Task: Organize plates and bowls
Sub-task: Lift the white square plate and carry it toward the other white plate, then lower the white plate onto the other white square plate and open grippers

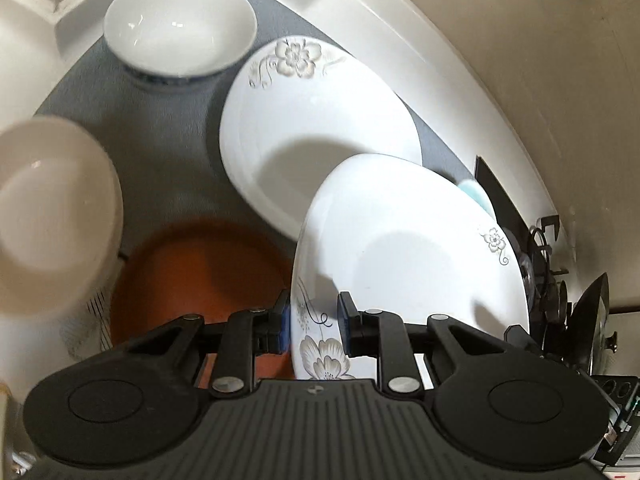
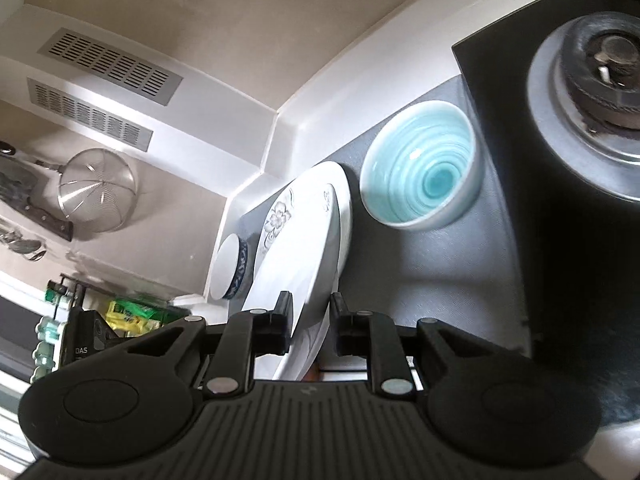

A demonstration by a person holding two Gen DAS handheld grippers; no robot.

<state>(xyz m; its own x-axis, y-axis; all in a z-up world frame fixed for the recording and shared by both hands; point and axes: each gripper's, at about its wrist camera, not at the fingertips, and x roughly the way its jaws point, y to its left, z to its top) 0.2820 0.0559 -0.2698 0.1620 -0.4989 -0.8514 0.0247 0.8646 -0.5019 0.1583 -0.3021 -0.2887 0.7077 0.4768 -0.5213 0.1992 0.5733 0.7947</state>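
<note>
My left gripper [image 1: 314, 328] is shut on the near rim of a white floral plate [image 1: 408, 248], which it holds tilted above the grey counter mat [image 1: 160, 128]. A second floral plate [image 1: 312, 120] lies on the mat behind it. My right gripper [image 2: 310, 320] is shut on the rim of a white floral plate [image 2: 296, 264], seen edge-on. A teal bowl [image 2: 420, 168] stands upright on the mat to its right. Farther back sits a white bowl with a blue pattern [image 1: 180, 24]. A brown-orange plate [image 1: 200, 272] lies under the left gripper.
Another white bowl [image 1: 52, 216], blurred, is close at the left. The black stove with its burner [image 2: 592, 92] borders the mat on the right. White wall trim [image 2: 288, 128] closes the back. A metal strainer [image 2: 96, 188] hangs on the wall at left.
</note>
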